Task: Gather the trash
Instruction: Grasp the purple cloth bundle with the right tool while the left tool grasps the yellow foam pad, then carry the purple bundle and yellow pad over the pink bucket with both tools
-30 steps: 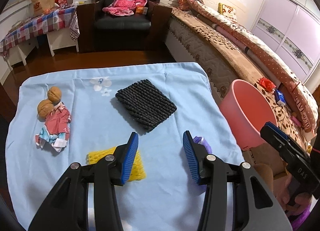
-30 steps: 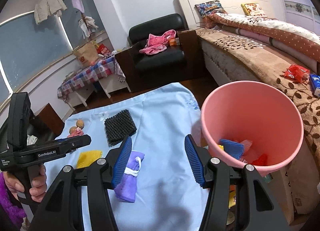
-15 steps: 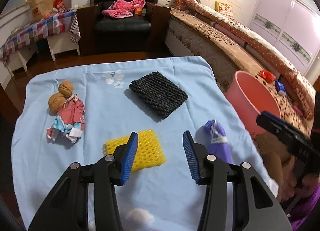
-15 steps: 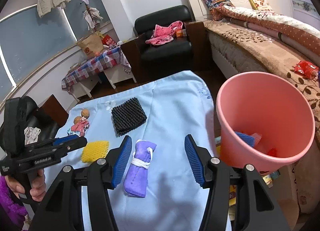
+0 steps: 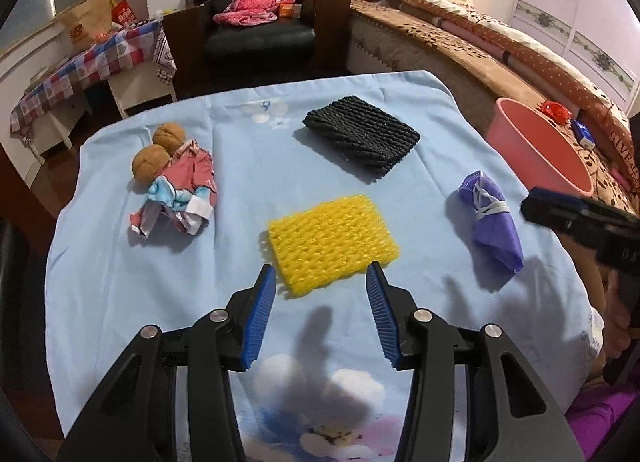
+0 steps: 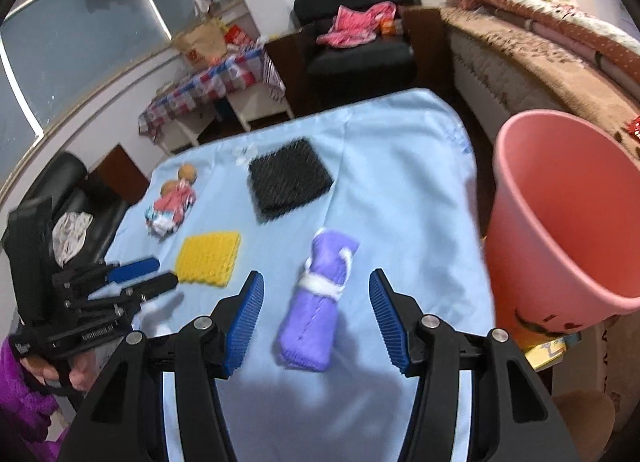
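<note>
1. You are mid-task, approx.: five trash items lie on the blue cloth (image 5: 120, 282), and the pink bin (image 6: 560, 222) stands off the table edge at 3 o'clock. Its inside is not visible now, so what is done I cannot tell.
2. Your left gripper (image 5: 321, 294) is released, nothing btw. the jaws; the yellow foam net (image 5: 332, 238) lies just ahead at 12 o'clock, not touched.
3. Your right gripper (image 6: 316, 304) is also released; the purple cloth roll (image 6: 316, 302) lies btw. the open jaws, pads not pressing it.
4. Left to collect: yellow net x1, purple roll x1, black foam net (image 5: 360, 142) x1, crumpled wrapper (image 5: 176, 194) x1 at 10 o'clock.
5. Also walnuts (image 5: 151, 167) x2, touching the wrapper; if they are trash I cannot say.
6. Bin x1, grippers x2.
</note>
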Available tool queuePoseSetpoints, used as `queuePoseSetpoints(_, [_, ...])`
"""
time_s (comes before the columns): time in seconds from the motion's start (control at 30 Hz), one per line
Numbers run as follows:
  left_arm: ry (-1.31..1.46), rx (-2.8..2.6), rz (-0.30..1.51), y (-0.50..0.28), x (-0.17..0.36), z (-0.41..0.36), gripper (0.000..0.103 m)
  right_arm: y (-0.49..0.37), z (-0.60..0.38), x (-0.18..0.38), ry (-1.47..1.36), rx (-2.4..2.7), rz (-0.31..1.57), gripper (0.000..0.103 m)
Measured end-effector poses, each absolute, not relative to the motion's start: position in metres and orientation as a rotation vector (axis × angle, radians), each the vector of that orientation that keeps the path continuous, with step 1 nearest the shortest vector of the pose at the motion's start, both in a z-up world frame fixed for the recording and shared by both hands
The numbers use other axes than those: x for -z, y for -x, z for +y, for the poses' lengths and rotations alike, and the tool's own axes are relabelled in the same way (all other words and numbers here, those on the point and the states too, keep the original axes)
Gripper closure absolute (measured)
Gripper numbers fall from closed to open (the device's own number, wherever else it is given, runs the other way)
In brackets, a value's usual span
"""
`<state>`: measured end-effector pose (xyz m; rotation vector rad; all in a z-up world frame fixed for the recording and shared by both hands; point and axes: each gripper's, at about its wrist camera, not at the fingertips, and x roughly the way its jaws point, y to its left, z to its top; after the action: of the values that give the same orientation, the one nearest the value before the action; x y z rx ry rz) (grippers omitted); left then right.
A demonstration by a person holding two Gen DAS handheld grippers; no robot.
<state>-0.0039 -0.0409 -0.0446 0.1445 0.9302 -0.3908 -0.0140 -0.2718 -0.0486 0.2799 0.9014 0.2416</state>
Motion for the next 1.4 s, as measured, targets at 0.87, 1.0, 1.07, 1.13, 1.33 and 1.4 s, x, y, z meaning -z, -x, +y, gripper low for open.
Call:
queuePoseSetpoints(0.87, [-0.358, 0.452, 0.841, -0.023, 0.069, -0.065, 0.09, 0.003, -0.263, 0.078, -0.265, -0.235, 1.008, 0.07])
queuePoseSetpoints(1.0, [-0.305, 0.423, 0.853, -0.029, 0.064, -0.057, 0.095, 0.005, -0.265, 0.075, -0.263, -0.236, 0.99, 0.076])
queuePoseSetpoints(1.07, [-0.252, 0.429, 0.86, -0.031, 0.057, -0.053, 0.095, 0.007, -0.267, 0.074, -0.268, -0.233, 0.979, 0.076])
queuePoseSetpoints(1.13, [-0.208, 0.443, 0.861, -0.031, 0.05, -0.051, 0.096, 0.008, -0.27, 0.072, -0.278, -0.229, 0.965, 0.076])
queuePoseSetpoints(1.33, [-0.063, 0.497, 0.863, -0.029, 0.027, -0.054, 0.096, 0.011, -0.276, 0.062, -0.285, -0.225, 0.921, 0.076])
queuePoseSetpoints(1.4, [-0.027, 0.521, 0.854, -0.027, 0.017, -0.059, 0.096, 0.012, -0.28, 0.057, -0.287, -0.22, 0.9, 0.076])
